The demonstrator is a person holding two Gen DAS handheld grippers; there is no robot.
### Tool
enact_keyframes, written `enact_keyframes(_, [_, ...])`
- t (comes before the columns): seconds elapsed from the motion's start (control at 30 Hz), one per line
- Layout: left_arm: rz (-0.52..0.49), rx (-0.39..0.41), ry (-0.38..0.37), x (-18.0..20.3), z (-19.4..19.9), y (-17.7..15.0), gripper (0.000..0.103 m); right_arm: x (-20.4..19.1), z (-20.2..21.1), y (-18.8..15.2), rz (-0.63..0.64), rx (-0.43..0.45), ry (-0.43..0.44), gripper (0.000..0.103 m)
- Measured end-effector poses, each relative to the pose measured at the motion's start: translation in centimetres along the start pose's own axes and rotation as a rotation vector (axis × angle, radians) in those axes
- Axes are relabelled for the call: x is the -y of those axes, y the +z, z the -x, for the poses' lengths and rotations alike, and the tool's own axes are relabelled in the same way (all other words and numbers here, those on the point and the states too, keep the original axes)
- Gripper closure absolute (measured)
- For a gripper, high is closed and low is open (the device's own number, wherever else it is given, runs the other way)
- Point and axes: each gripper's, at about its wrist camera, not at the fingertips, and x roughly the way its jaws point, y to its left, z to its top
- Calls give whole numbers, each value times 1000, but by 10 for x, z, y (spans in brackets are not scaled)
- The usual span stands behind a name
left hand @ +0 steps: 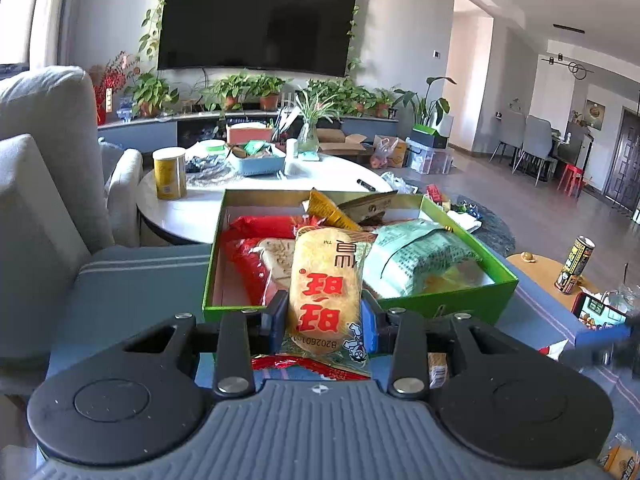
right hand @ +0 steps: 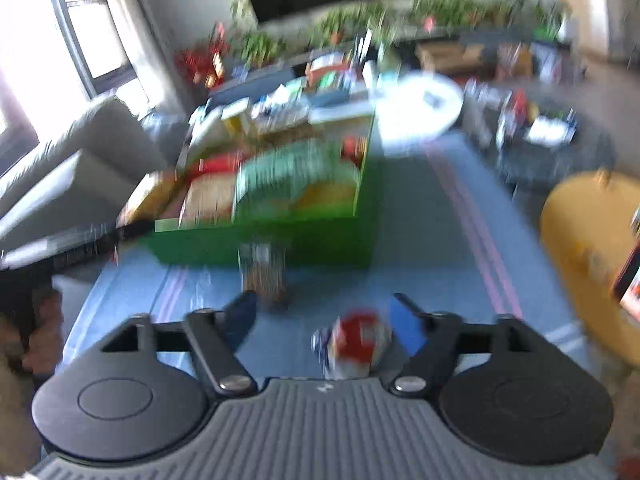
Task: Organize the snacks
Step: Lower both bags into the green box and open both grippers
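Note:
My left gripper (left hand: 325, 312) is shut on a yellow rice-cracker packet (left hand: 324, 280) with red characters and holds it upright just in front of the near wall of a green box (left hand: 460, 300). The box holds a red packet (left hand: 256, 248), a pale green bag (left hand: 416, 256) and an orange packet (left hand: 328, 208). In the blurred right wrist view my right gripper (right hand: 324, 320) is open above the blue cloth. A small red and white snack (right hand: 356, 340) lies between its fingers, and a small brown packet (right hand: 264, 276) lies ahead. The green box (right hand: 260, 244) is beyond.
A blue striped cloth (left hand: 132, 280) covers the surface under the box. A white round table (left hand: 192, 208) with a yellow canister (left hand: 170, 174) and a blue basket (left hand: 258, 162) stands behind. A yellow stool (right hand: 588, 256) with a can (left hand: 574, 266) is at the right. A grey sofa (left hand: 44, 152) is at the left.

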Motion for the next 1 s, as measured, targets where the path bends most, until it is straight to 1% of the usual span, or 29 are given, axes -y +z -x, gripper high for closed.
enact_keyframes(0.1, [2, -5, 3, -1, -3, -2, 69, 3, -17, -4, -20, -32, -12, 0])
enact_keyframes(0.17, [7, -9, 12, -1, -3, -2, 69, -1, -29, -7, 4, -41, -10, 0])
enact_keyframes(0.2, [7, -11, 17, -1, -4, -2, 69, -4, -34, -8, 26, -53, -28, 26])
enact_keyframes(0.27, [10, -12, 38, -3, -4, -1, 69, -13, -34, -7, 47, -42, -43, 28])
enact_keyframes(0.37, [26, -12, 59, -12, -7, 5, 69, -22, -18, -3, 65, -2, -7, 28])
enact_keyframes(0.47, [50, -13, 82, -20, -15, 13, 69, -33, -2, 11, 85, 53, 11, 28])
enact_keyframes(0.53, [86, -28, 94, -28, -25, 19, 69, -37, 3, 19, 96, 79, 22, 28])
enact_keyframes(0.67, [176, -61, 65, -42, -42, 23, 68, -46, 9, 33, 112, 105, 37, 28])
enact_keyframes(0.73, [194, -64, 60, -44, -46, 24, 68, -50, 11, 39, 126, 119, 46, 28])
enact_keyframes(0.8, [207, -77, 86, -44, -47, 24, 62, -54, 11, 48, 135, 137, 53, 28])
enact_keyframes(0.83, [218, -83, 89, -45, -44, 25, 49, -57, 11, 54, 137, 145, 60, 28])
enact_keyframes(0.87, [223, -67, 61, -45, -38, 24, 36, -59, 11, 59, 140, 151, 69, 28])
enact_keyframes(0.9, [218, -49, 44, -45, -34, 25, 29, -61, 8, 64, 139, 157, 77, 28])
enact_keyframes(0.93, [201, -24, 56, -43, -29, 26, 24, -63, 5, 70, 138, 161, 84, 28])
enact_keyframes(1.0, [171, 6, 112, -40, -23, 29, 24, -66, -2, 80, 131, 159, 98, 28])
